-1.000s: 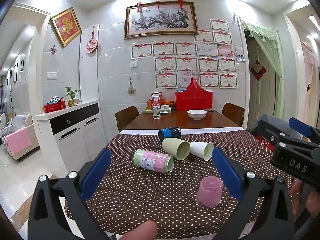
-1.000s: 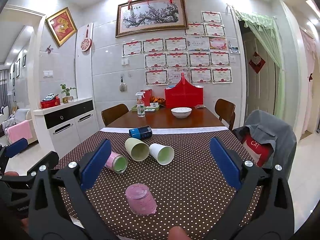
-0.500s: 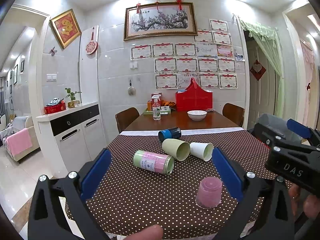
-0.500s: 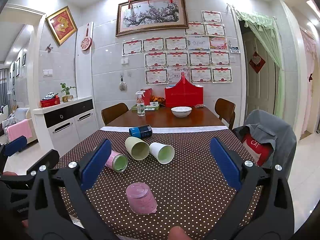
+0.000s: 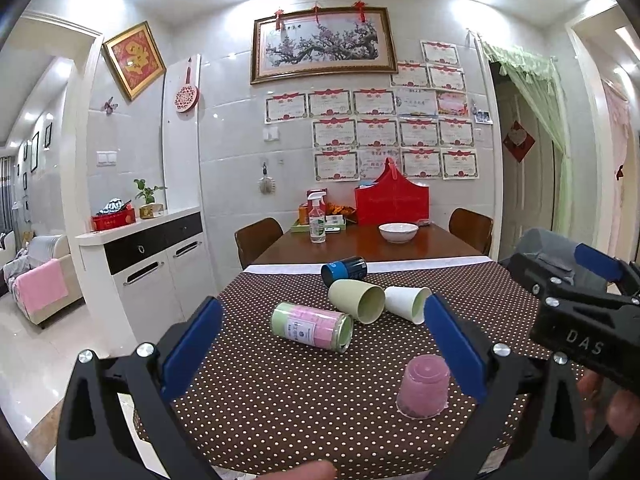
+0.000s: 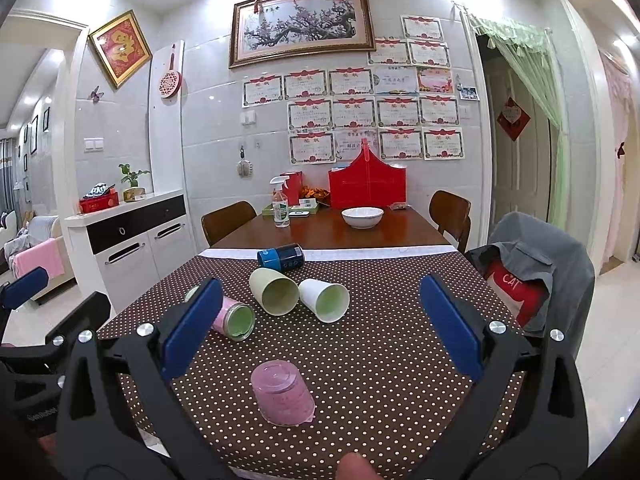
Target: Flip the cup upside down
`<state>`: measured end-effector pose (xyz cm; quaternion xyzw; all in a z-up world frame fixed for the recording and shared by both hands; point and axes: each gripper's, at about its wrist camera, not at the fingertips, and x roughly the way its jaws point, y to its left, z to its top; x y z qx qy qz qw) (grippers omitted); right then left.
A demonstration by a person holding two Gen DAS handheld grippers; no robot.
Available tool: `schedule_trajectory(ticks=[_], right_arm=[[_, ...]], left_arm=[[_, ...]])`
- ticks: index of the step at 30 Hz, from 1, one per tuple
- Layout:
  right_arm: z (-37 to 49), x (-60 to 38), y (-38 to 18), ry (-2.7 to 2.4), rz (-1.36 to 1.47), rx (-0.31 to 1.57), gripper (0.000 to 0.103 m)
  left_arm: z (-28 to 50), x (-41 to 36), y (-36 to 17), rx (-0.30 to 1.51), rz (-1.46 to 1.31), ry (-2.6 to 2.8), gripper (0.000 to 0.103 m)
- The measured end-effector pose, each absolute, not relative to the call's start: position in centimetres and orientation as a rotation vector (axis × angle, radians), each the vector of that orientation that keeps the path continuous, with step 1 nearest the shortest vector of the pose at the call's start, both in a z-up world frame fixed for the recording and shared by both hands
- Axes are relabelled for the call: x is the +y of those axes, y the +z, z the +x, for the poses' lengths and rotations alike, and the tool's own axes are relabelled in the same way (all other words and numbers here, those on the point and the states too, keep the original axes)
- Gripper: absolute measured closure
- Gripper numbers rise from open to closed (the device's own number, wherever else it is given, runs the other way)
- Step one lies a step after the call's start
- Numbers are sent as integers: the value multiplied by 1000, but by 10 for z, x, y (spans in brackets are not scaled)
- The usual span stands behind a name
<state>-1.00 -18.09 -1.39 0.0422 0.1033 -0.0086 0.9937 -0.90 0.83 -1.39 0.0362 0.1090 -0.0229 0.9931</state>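
Observation:
A pink cup (image 5: 424, 390) (image 6: 283, 398) stands upside down near the front edge of the dotted tablecloth. Behind it several cups lie on their sides: a pink-labelled green cup (image 5: 312, 326) (image 6: 234, 318), a pale green cup (image 5: 356, 301) (image 6: 274, 291), a white cup (image 5: 406, 304) (image 6: 325, 300) and a blue cup (image 5: 344, 271) (image 6: 281, 257). My left gripper (image 5: 320, 346) is open and empty, above the table's front edge. My right gripper (image 6: 320, 332) is open and empty, above the pink cup; its body also shows in the left wrist view (image 5: 576, 312).
The brown dotted tablecloth (image 5: 280, 392) (image 6: 380, 352) covers the near table. Beyond it a wooden table holds a white bowl (image 6: 362, 217), a spray bottle (image 6: 280, 208) and a red box (image 6: 367, 188). A chair draped with a grey jacket (image 6: 532, 272) stands at the right.
Almost nothing has changed. My right gripper has drifted slightly left in the left wrist view. The cups have not moved.

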Motion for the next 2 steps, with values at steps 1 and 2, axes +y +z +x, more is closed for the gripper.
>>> schedule_trajectory(ticks=[1,2], right_arm=[[-10,-181,-14,-17,84,206,6],[-10,-181,-14,-17,83,207,6]], left_arm=[[-9,9,-14,221,68,-47,4],[-8,9,-14,222,65,-46,4]])
